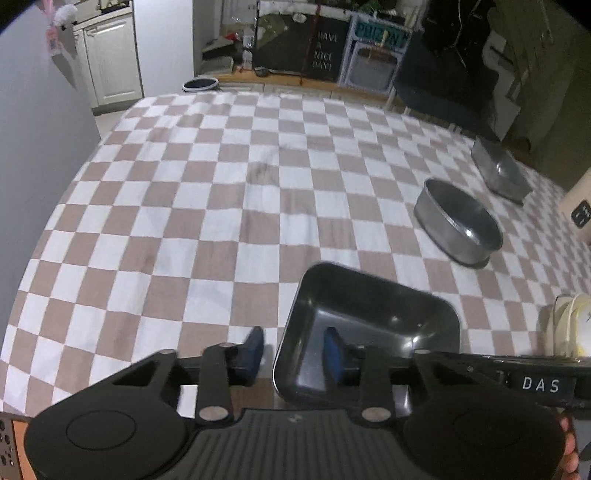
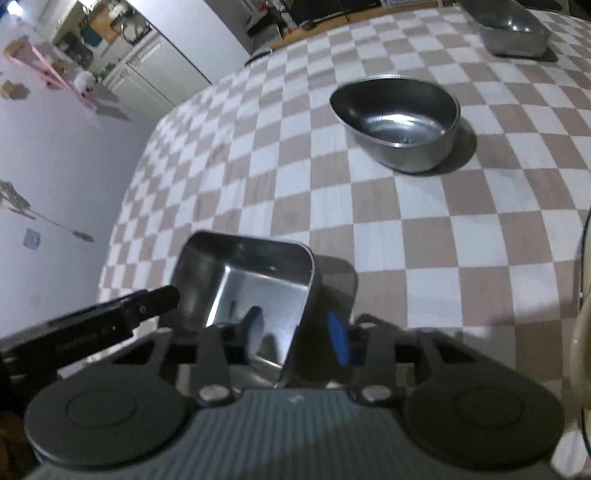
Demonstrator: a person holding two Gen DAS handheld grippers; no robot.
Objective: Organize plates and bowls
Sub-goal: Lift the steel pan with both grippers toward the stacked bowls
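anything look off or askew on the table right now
Nothing spilled or damaged. The square metal tray sits tilted, with the left gripper and right gripper each straddling a wall. The oval metal bowl stands upright.

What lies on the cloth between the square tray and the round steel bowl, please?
Only bare checkered tablecloth lies between the square tray and the round bowl; the right wrist view shows this.

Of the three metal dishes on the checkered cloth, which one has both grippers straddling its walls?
The nearest rectangular tray: the left gripper and right gripper each straddle a wall. The oval bowl and far rectangular tray sit untouched farther back.
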